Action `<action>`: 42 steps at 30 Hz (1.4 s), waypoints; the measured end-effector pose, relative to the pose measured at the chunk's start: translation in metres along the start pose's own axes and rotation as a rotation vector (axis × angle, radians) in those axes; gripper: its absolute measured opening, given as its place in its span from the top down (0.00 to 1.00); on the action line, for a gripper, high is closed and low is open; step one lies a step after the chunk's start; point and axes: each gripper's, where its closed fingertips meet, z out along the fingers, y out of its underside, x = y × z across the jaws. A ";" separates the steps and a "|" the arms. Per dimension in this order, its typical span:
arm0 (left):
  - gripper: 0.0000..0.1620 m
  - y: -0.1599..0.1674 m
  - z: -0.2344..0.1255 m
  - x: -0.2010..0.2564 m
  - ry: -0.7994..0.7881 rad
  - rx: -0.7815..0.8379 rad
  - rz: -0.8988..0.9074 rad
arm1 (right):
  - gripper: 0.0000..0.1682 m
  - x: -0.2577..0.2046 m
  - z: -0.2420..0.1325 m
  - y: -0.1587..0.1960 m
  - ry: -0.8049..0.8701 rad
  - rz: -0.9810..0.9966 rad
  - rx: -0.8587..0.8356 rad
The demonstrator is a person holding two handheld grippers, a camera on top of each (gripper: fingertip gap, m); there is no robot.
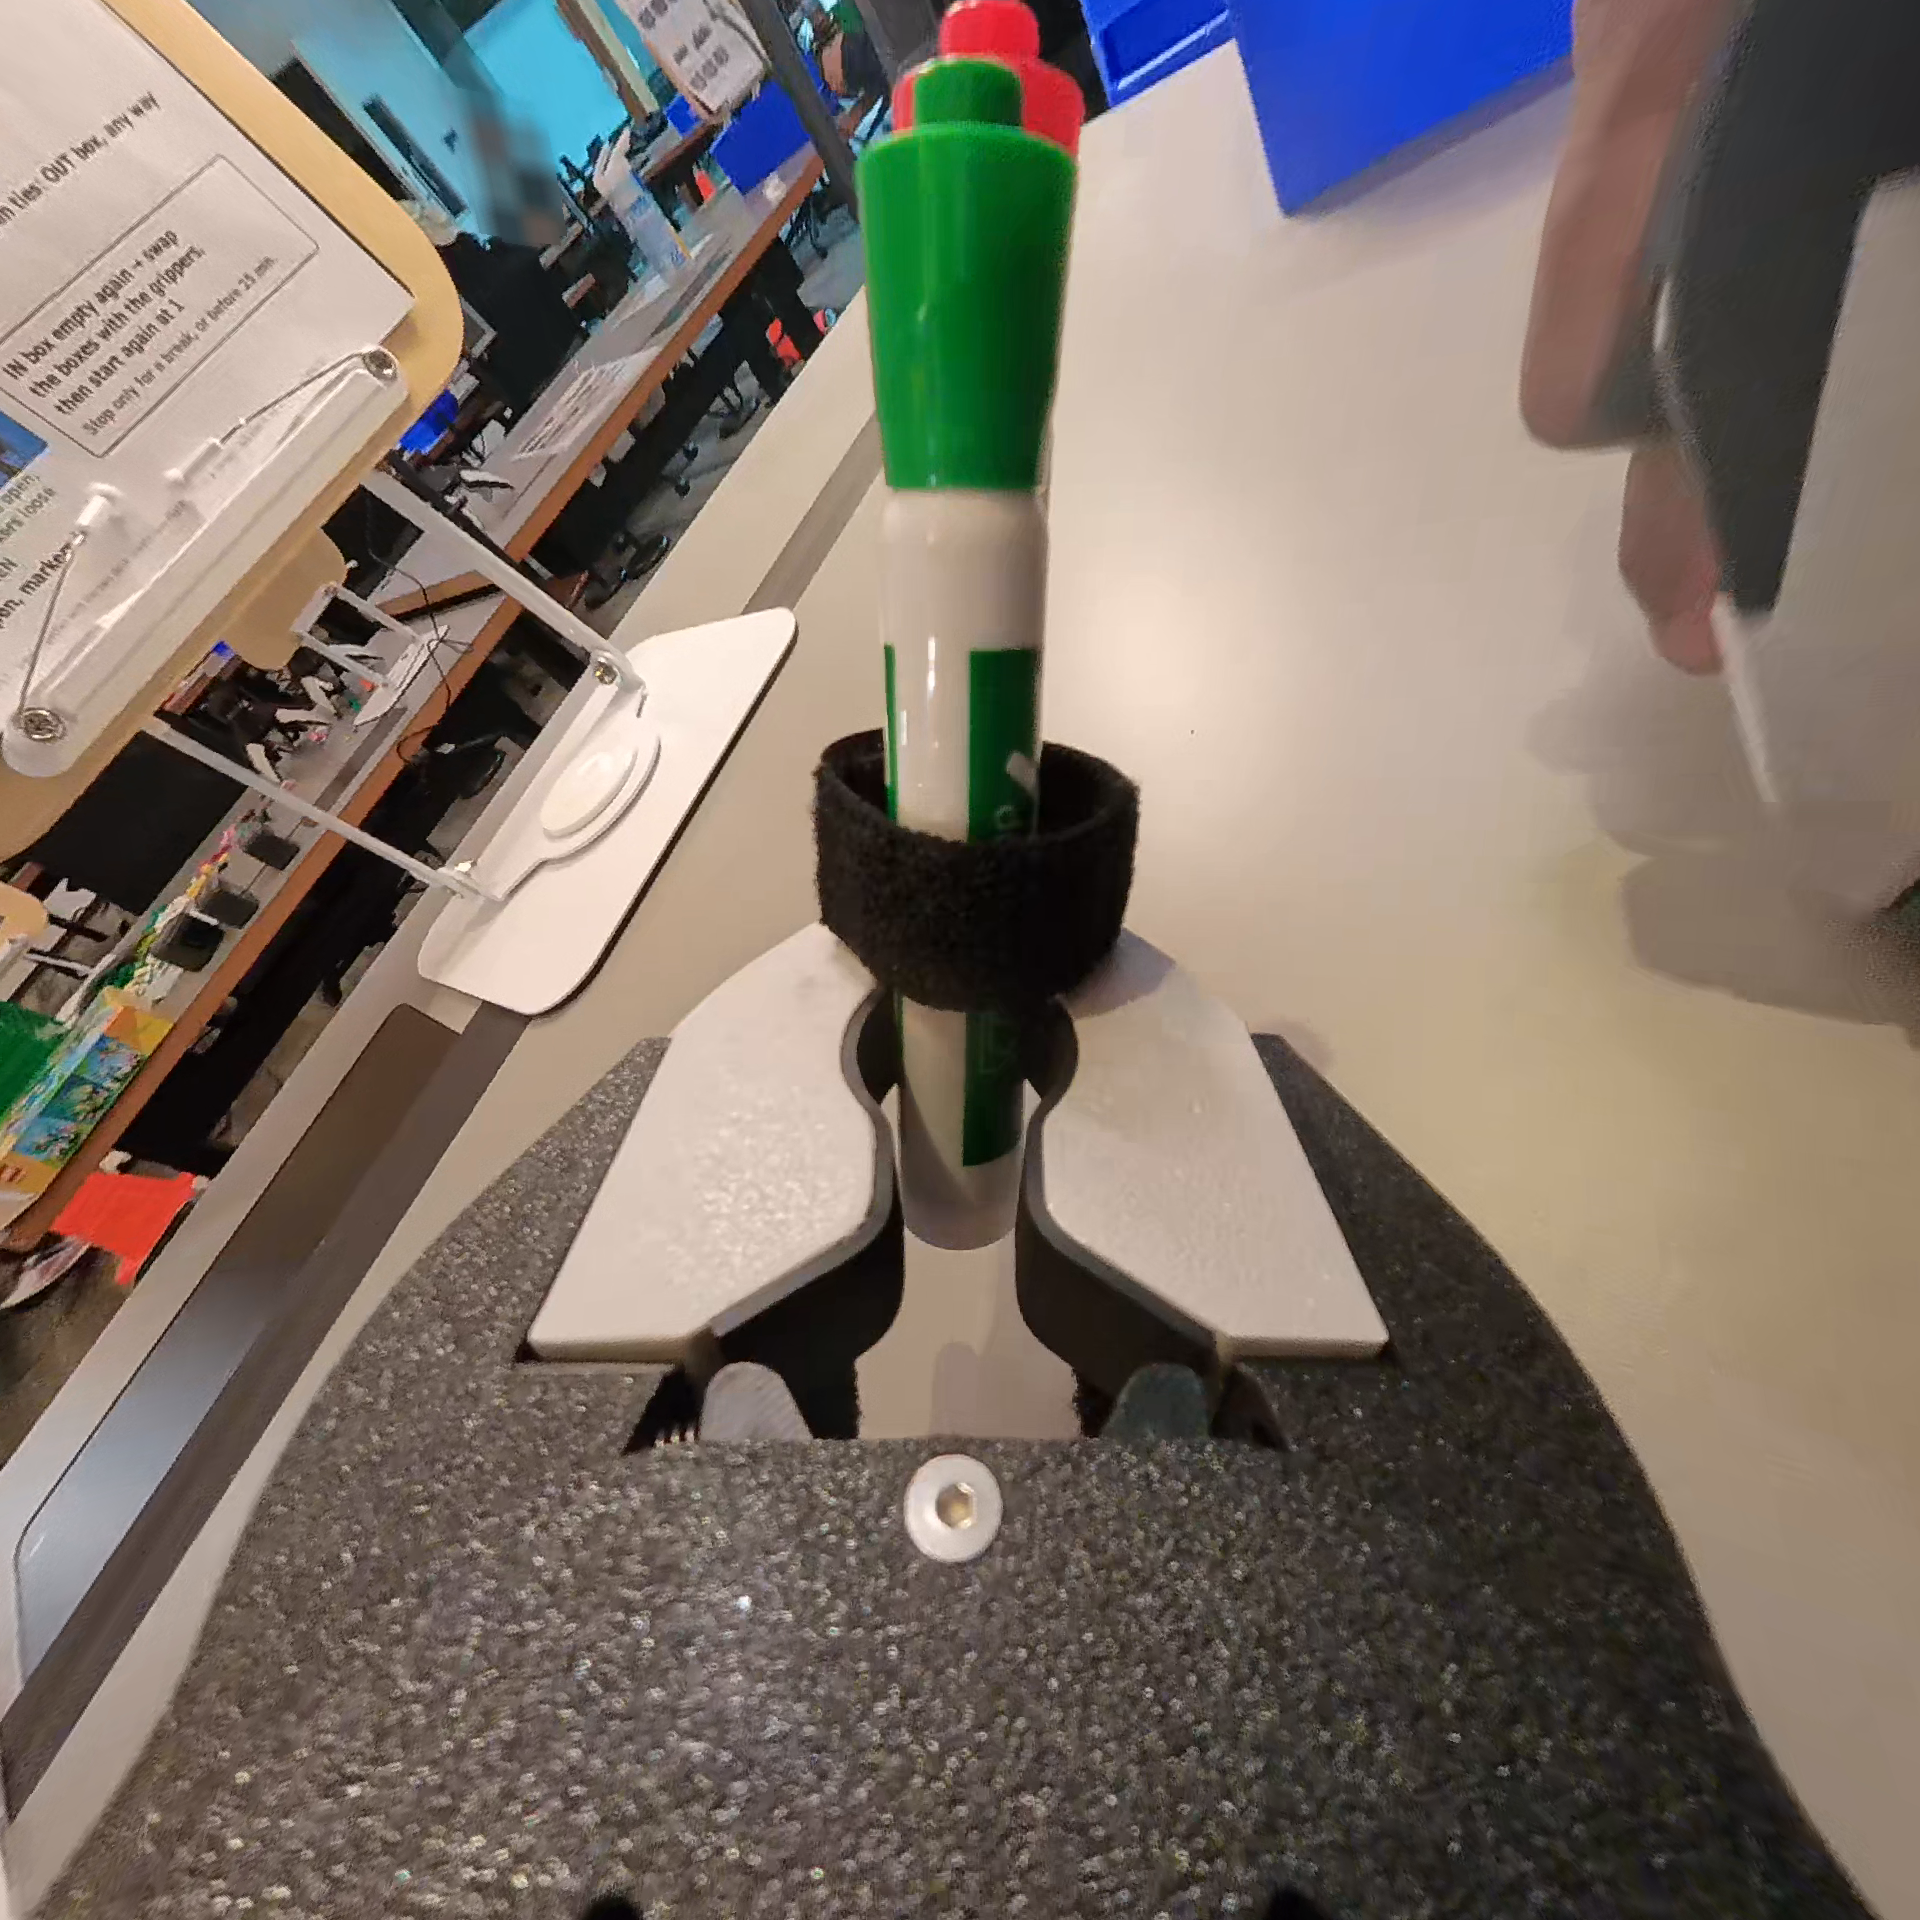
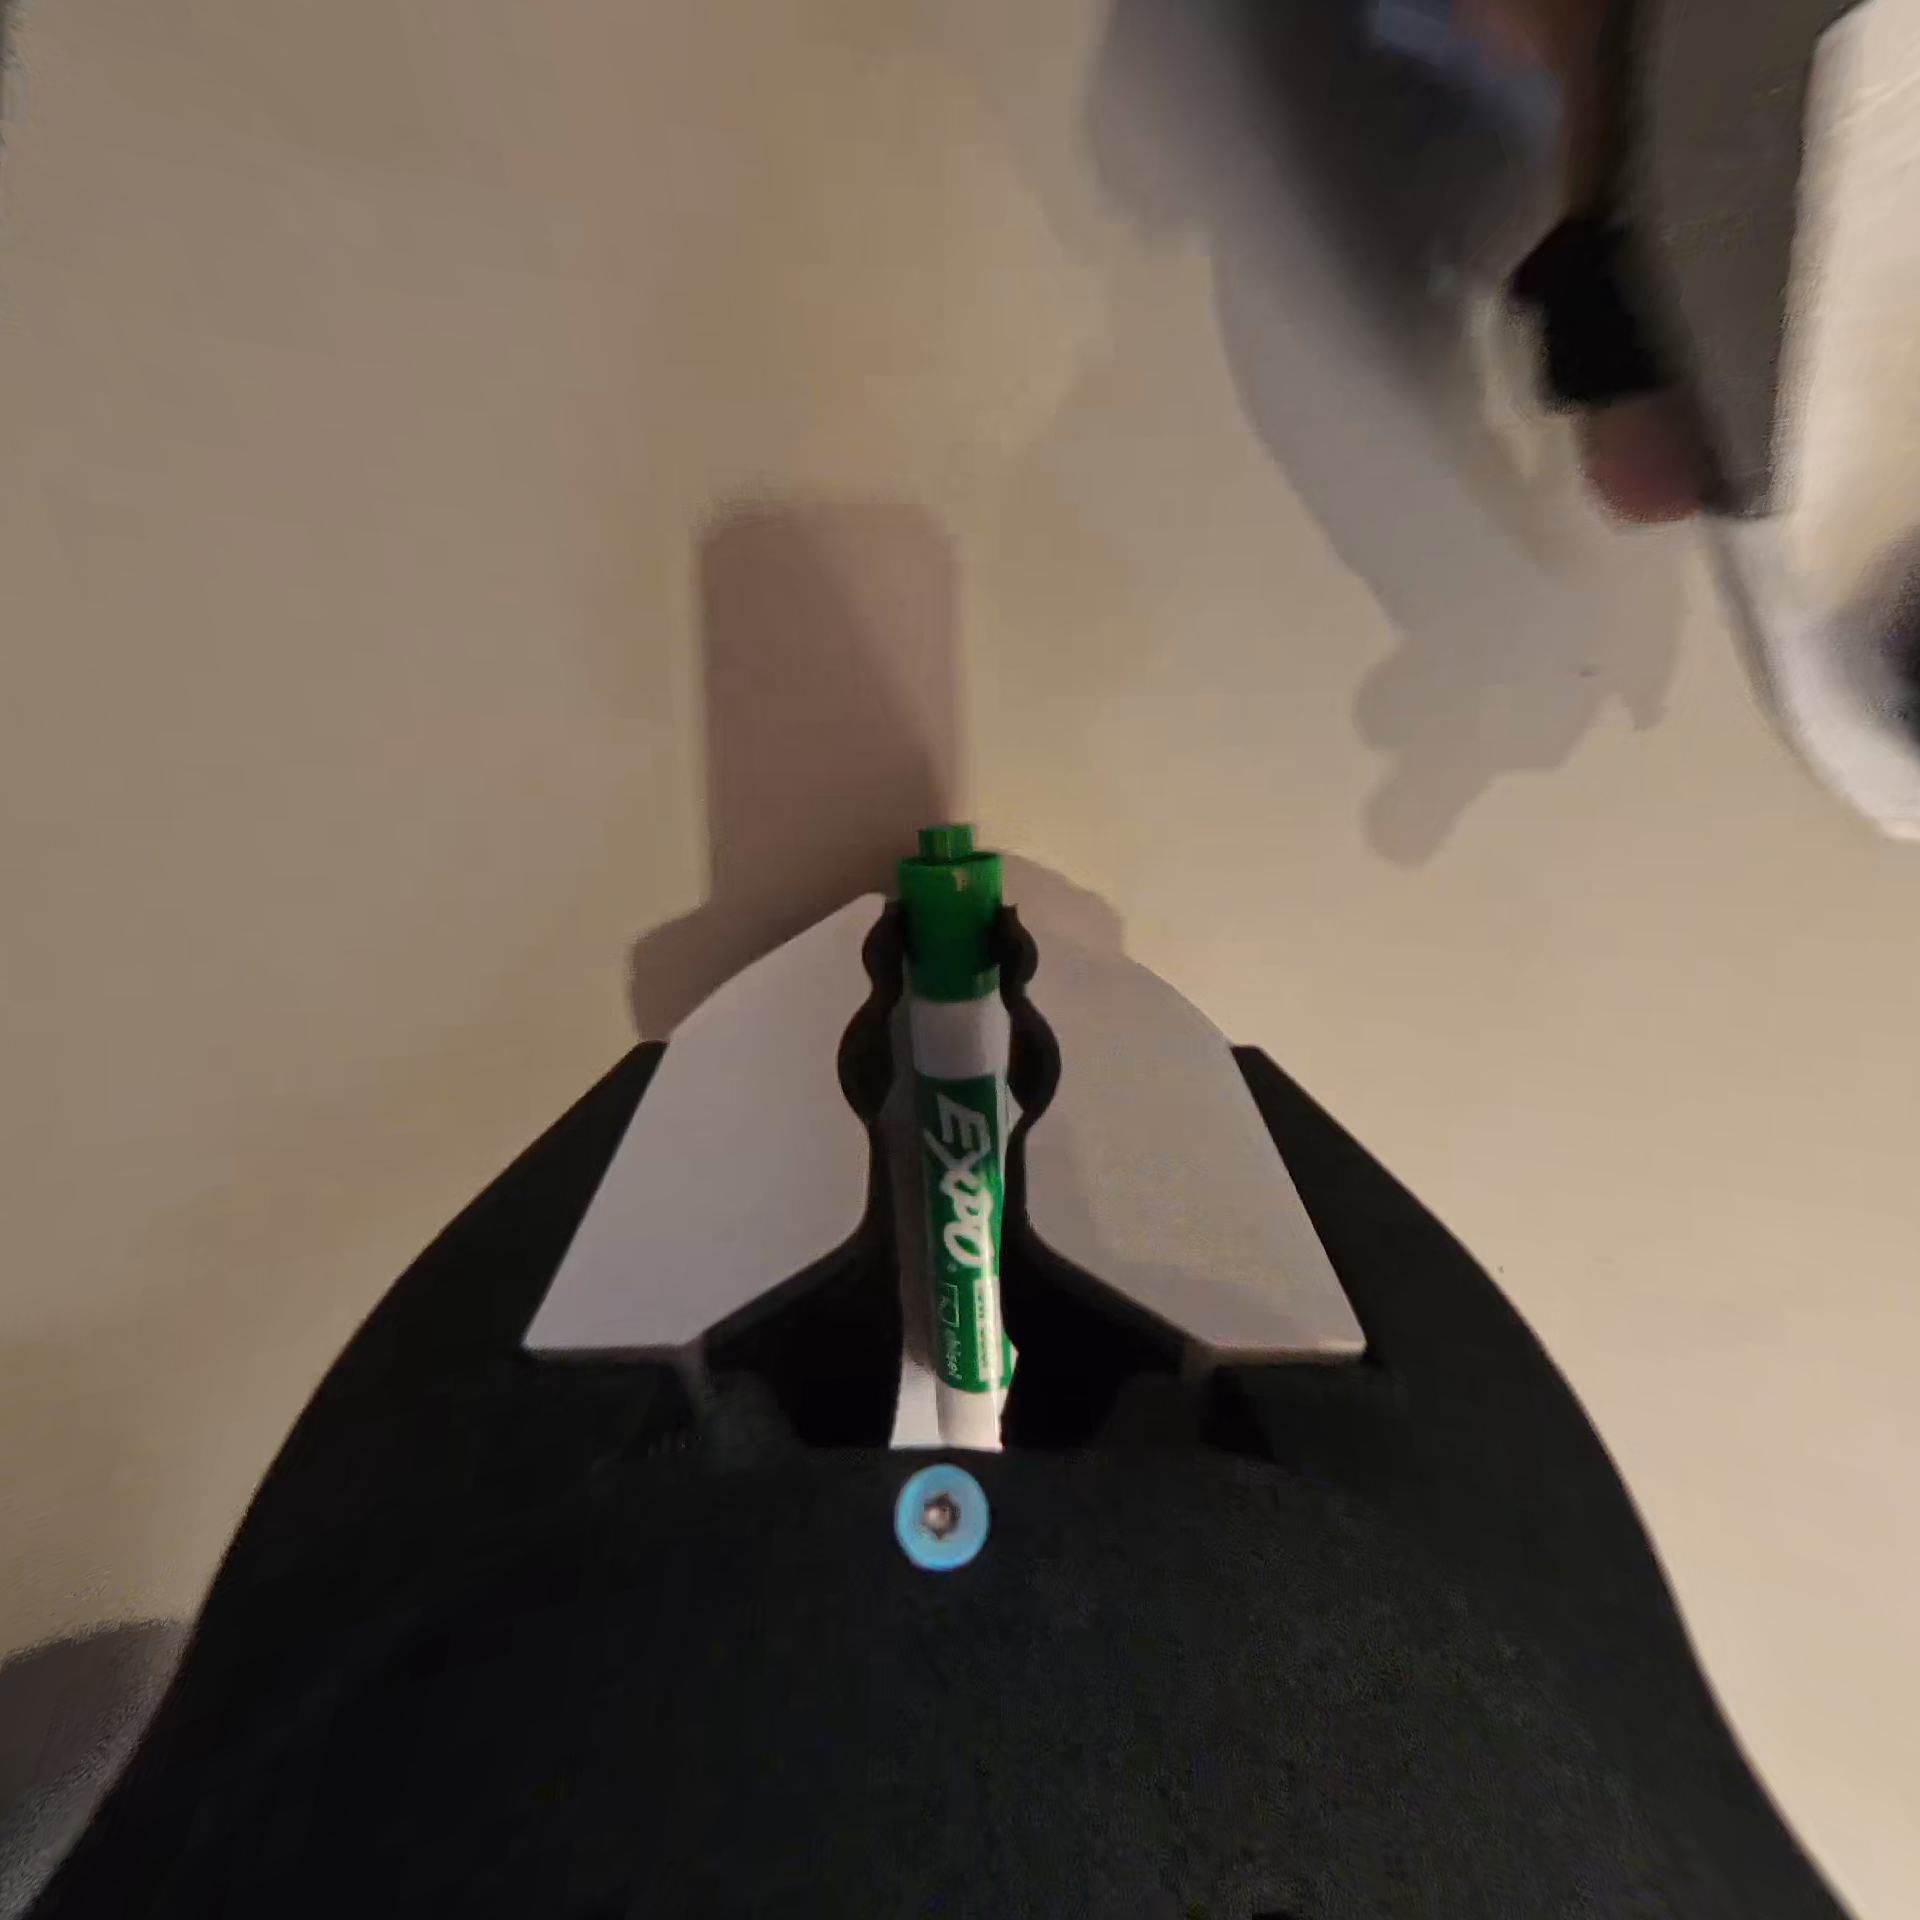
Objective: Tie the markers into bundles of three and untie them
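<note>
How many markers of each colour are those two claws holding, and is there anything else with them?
Green markers: 2, one in the left jaws, one in the right.
Red-capped markers: 1 sure; others may be hidden behind.
Black strap: 1.
Total visible: 4.

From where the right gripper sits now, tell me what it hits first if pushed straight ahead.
The right gripper, shut on a green-capped white marker, points at the bare cream tabletop. The marker's cap would likely touch it first; depth is unclear.
</note>
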 end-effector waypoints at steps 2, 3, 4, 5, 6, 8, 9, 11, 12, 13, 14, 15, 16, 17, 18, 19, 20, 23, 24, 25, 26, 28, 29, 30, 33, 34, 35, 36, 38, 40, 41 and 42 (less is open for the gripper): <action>0.87 -0.004 0.000 0.004 0.028 0.039 -0.026 | 0.90 -0.002 -0.031 -0.019 0.040 0.002 0.242; 0.87 -0.008 -0.001 0.006 0.048 0.071 -0.049 | 0.90 0.001 -0.055 -0.030 0.075 0.006 0.385; 0.87 -0.013 -0.002 0.008 0.068 0.110 -0.071 | 0.90 0.007 -0.082 -0.039 0.123 0.009 0.521; 0.87 -0.020 -0.004 0.010 0.084 0.157 -0.084 | 0.90 0.016 -0.111 -0.047 0.185 0.003 0.654; 0.87 -0.028 -0.006 0.012 0.089 0.207 -0.081 | 0.90 0.021 -0.140 -0.054 0.234 -0.016 0.779; 0.87 -0.045 -0.010 0.018 0.077 0.272 -0.021 | 0.90 0.029 -0.196 -0.063 0.297 -0.050 1.005; 0.87 -0.051 -0.010 0.022 0.066 0.277 0.021 | 0.90 0.030 -0.221 -0.067 0.302 -0.066 1.106; 0.87 -0.061 -0.006 0.034 0.065 0.277 0.087 | 0.90 0.030 -0.257 -0.074 0.281 -0.091 1.273; 0.87 -0.066 -0.005 0.041 0.080 0.282 0.106 | 0.90 0.027 -0.268 -0.078 0.245 -0.105 1.339; 0.87 -0.072 -0.003 0.049 0.098 0.293 0.113 | 0.90 0.025 -0.274 -0.082 0.193 -0.113 1.401; 0.87 -0.078 -0.001 0.056 0.117 0.308 0.108 | 0.90 0.023 -0.278 -0.086 0.132 -0.112 1.462; 0.87 -0.083 0.000 0.062 0.140 0.324 0.096 | 0.90 0.022 -0.278 -0.088 0.065 -0.096 1.507; 0.87 -0.087 0.000 0.066 0.159 0.338 0.088 | 0.90 0.025 -0.272 -0.090 0.001 -0.062 1.516; 0.87 -0.089 0.000 0.070 0.177 0.345 0.089 | 0.90 0.028 -0.263 -0.091 -0.050 -0.024 1.501; 0.87 -0.089 -0.001 0.074 0.196 0.348 0.091 | 0.90 0.032 -0.256 -0.090 -0.076 0.006 1.488; 0.87 -0.089 -0.002 0.077 0.213 0.353 0.089 | 0.90 0.035 -0.249 -0.089 -0.095 0.031 1.480; 0.87 -0.088 -0.003 0.079 0.230 0.358 0.090 | 0.90 0.038 -0.244 -0.087 -0.129 0.061 1.474; 0.87 -0.085 -0.006 0.091 0.298 0.359 0.104 | 0.90 0.049 -0.230 -0.084 -0.234 0.165 1.444; 0.87 -0.085 -0.008 0.096 0.335 0.365 0.097 | 0.90 0.051 -0.225 -0.082 -0.254 0.186 1.427; 0.87 -0.085 -0.010 0.101 0.375 0.370 0.088 | 0.90 0.053 -0.220 -0.081 -0.277 0.207 1.409; 0.87 -0.086 -0.014 0.105 0.418 0.381 0.067 | 0.90 0.055 -0.216 -0.080 -0.298 0.228 1.396; 0.87 -0.089 -0.022 0.110 0.516 0.409 -0.014 | 0.90 0.059 -0.212 -0.078 -0.305 0.251 1.407; 0.87 -0.089 -0.024 0.110 0.569 0.397 -0.075 | 0.90 0.062 -0.214 -0.077 -0.289 0.260 1.434; 0.87 -0.087 -0.022 0.106 0.585 0.368 -0.154 | 0.90 0.068 -0.218 -0.075 -0.261 0.276 1.468; 0.87 -0.080 -0.018 0.099 0.693 0.282 -0.410 | 0.90 0.097 -0.232 -0.062 -0.088 0.372 1.524; 0.87 -0.078 -0.017 0.096 0.707 0.270 -0.474 | 0.90 0.107 -0.237 -0.054 -0.024 0.402 1.541; 0.87 -0.076 -0.014 0.093 0.720 0.249 -0.547 | 0.90 0.115 -0.243 -0.046 0.027 0.434 1.556; 0.87 -0.072 -0.010 0.089 0.718 0.223 -0.634 | 0.90 0.121 -0.249 -0.038 0.079 0.463 1.568; 0.87 -0.074 -0.007 0.081 0.736 0.244 -0.791 | 0.90 0.127 -0.259 -0.027 0.162 0.482 1.577; 0.87 -0.073 -0.004 0.077 0.722 0.253 -0.836 | 0.90 0.125 -0.264 -0.024 0.205 0.487 1.587; 0.87 -0.074 -0.004 0.076 0.705 0.263 -0.819 | 0.90 0.124 -0.264 -0.024 0.229 0.490 1.590; 0.87 -0.075 -0.003 0.074 0.677 0.271 -0.796 | 0.90 0.122 -0.263 -0.024 0.251 0.490 1.595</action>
